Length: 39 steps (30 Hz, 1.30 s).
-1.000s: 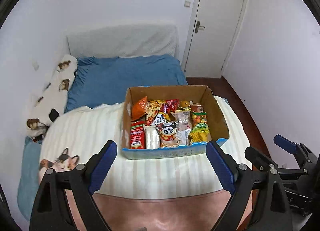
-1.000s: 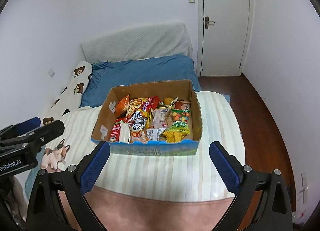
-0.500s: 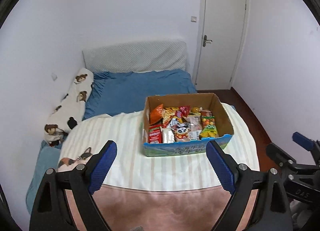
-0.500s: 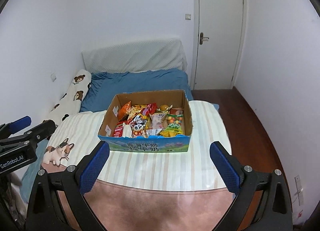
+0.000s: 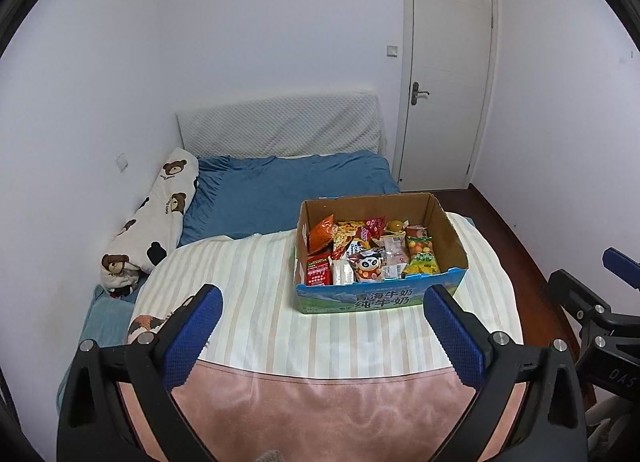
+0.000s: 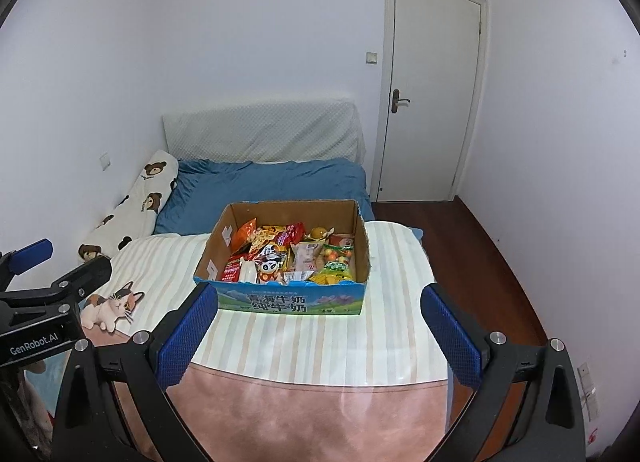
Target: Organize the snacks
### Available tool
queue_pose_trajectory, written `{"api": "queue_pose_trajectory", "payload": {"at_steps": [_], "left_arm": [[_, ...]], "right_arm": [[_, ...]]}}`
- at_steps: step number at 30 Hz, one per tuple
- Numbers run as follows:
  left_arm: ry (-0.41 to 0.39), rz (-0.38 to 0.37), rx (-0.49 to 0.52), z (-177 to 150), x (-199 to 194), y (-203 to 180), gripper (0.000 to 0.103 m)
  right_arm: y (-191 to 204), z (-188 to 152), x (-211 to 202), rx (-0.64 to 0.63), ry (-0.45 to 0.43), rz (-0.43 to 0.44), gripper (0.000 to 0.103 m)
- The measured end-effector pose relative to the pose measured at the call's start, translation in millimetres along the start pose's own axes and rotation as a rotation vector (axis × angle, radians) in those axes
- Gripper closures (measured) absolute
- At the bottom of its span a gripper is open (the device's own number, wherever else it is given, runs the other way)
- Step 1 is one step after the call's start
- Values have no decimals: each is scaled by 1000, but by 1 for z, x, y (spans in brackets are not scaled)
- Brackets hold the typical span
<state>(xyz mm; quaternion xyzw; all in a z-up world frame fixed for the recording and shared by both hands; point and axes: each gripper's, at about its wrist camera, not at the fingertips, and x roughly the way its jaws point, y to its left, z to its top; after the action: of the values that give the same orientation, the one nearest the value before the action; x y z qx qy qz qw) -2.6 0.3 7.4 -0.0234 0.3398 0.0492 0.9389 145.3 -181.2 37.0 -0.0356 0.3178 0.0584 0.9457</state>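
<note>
Two released, wide-spread grippers, left gripper [image 5: 324,332] and right gripper [image 6: 320,330], low in frame before the centred snack box [image 5: 380,298].

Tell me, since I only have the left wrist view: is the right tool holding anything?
Observer: No. The right wrist view shows the right tool open, nothing between its fingers, with the snack box ahead of it.
Reviewer: What is the print half hidden at my lower left?
Observer: A cartoon cat on the striped blanket, shown whole in that view.
Reviewer: Any lettering visible from outside?
Observer: Yes. The left tool, at that view's left edge, reads GenRobot.AI on its body.
</note>
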Motion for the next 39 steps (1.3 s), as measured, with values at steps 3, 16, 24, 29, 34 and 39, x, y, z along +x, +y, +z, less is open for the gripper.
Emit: {"api": "queue_pose_trajectory", "payload": {"at_steps": [3, 16, 24, 29, 34, 39], "left_arm": [[1, -3, 0, 0, 1, 0, 0], [76, 39, -21, 15, 52, 0, 0], [134, 53, -34, 29, 102, -1, 0], [180, 57, -41, 31, 133, -1, 0], [239, 57, -34, 30, 163, -5, 0], [308, 49, -23, 28, 192, -10, 0]], "right_arm": [[-1, 1, 2, 4, -2, -1, 0], [-12, 11, 61, 59, 54, -38, 0], [-16, 28, 108, 57, 82, -78, 0], [-15, 34, 135, 56, 105, -95, 0], [-17, 32, 167, 63, 154, -110, 0], [-24, 25, 202, 78, 228, -105, 0]]}}
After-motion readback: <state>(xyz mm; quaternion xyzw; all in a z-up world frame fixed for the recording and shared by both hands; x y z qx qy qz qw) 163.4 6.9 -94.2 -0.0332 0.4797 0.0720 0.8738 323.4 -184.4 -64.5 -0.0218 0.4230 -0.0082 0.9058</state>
